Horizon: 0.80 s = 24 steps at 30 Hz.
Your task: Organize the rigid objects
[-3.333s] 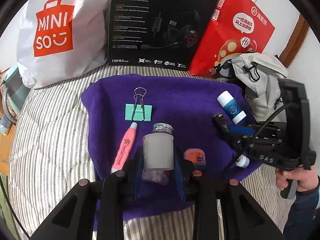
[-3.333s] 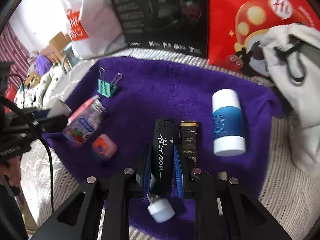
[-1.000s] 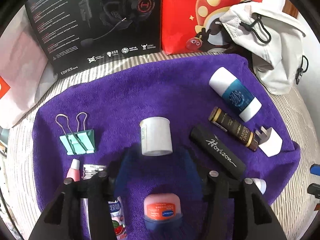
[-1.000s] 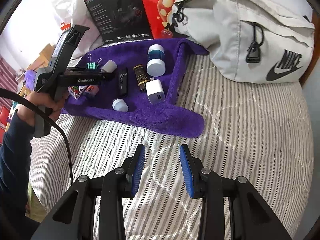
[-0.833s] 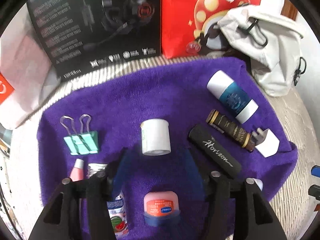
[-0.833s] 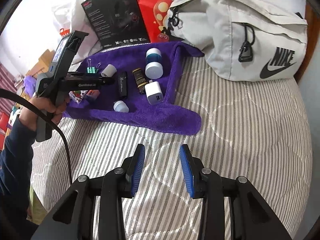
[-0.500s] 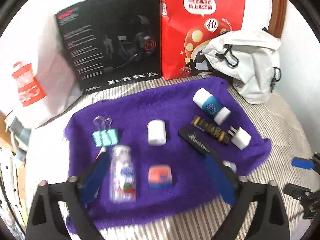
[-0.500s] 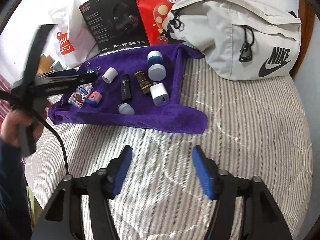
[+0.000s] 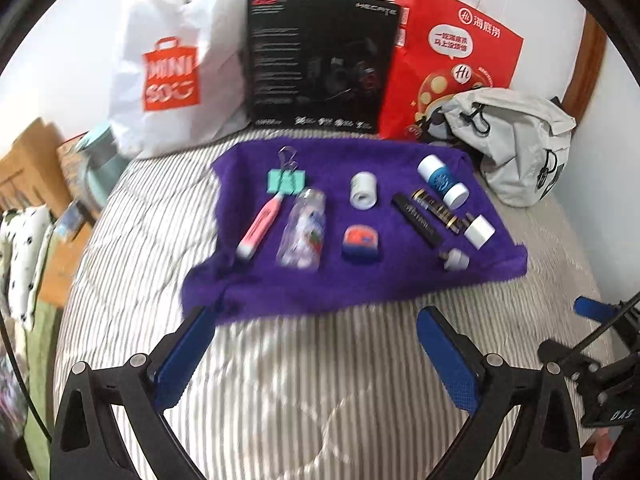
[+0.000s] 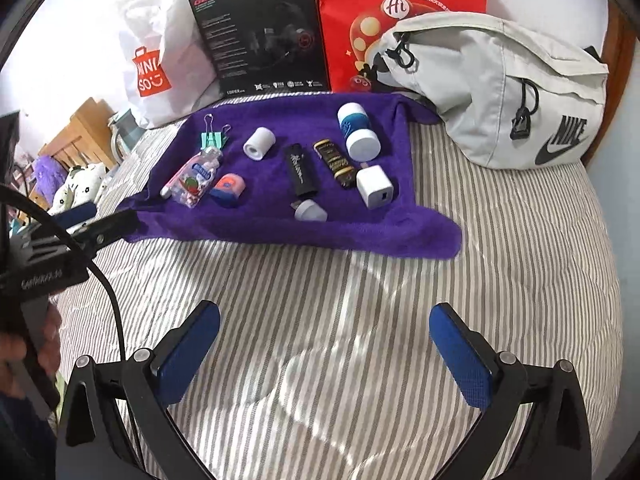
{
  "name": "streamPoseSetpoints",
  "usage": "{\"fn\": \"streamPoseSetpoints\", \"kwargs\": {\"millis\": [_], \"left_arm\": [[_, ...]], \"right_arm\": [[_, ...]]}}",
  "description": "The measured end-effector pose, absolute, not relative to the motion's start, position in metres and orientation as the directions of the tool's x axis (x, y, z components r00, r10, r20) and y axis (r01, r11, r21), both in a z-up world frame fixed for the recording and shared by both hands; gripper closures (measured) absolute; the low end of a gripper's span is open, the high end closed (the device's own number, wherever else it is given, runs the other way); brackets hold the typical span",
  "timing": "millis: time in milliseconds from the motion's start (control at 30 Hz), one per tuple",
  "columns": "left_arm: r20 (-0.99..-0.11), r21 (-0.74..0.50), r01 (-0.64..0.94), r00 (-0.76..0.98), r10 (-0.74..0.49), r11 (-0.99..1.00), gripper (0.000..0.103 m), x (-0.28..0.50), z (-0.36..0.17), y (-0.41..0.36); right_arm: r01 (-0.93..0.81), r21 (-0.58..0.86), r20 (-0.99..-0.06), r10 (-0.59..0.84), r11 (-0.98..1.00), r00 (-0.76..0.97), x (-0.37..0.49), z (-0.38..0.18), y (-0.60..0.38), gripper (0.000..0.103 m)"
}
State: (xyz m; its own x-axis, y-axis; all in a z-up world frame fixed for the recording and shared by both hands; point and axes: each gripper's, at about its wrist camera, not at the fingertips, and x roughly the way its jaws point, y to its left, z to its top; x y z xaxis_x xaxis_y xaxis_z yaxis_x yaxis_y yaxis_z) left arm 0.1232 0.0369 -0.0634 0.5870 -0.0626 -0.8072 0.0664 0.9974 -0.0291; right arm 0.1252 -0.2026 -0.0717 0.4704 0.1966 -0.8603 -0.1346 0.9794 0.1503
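Small rigid objects lie in loose rows on a purple fleece towel [image 10: 256, 232] spread over the striped bed [image 10: 360, 300], among them a black lighter [image 10: 300, 172], a white charger cube [image 10: 375, 186] and a clear candy bottle [image 10: 198, 178]. Left gripper [image 9: 316, 356] and right gripper [image 10: 324, 352] hover short of the towel's near edge, jaws spread wide, both empty. The lighter's long axis runs roughly fore-and-aft from the right jaws, probably the nearer.

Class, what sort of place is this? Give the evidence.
Probably a bedroom: the purple towel lies on a striped quilted mattress, with shopping bags against the wall and plush toys beside it.
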Motion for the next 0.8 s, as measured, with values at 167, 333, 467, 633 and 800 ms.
{"fn": "streamPoseSetpoints", "kwargs": {"millis": [167,333,467,633,800], "left_arm": [[-0.813,0.017,0.071,0.582,-0.028,0.997,0.001,0.096,-0.063,0.038],[-0.81,-0.025,0.085,0.583,-0.07,0.996,0.001,0.075,-0.057,0.035],[-0.802,-0.024,0.096,0.592,-0.077,0.995,0.001,0.066,-0.054,0.028],[-0.804,-0.027,0.095,0.589,-0.078,0.995,0.001,0.062,-0.054,0.024],[-0.806,-0.018,0.08,0.588,-0.062,0.997,0.001,0.061,-0.052,0.028]], "right_arm": [[-0.108,0.134,-0.855,0.17,0.985,0.489,0.106,-0.06,-0.2,0.0],[-0.065,0.122,-0.854,0.139,0.99,0.502,0.093,-0.054,-0.203,0.0],[-0.051,0.112,-0.847,0.122,0.992,0.517,0.086,-0.05,-0.207,0.0],[-0.039,0.115,-0.842,0.118,0.993,0.527,0.08,-0.046,-0.211,0.0],[-0.037,0.109,-0.837,0.111,0.993,0.536,0.076,-0.043,-0.212,0.0]]}}
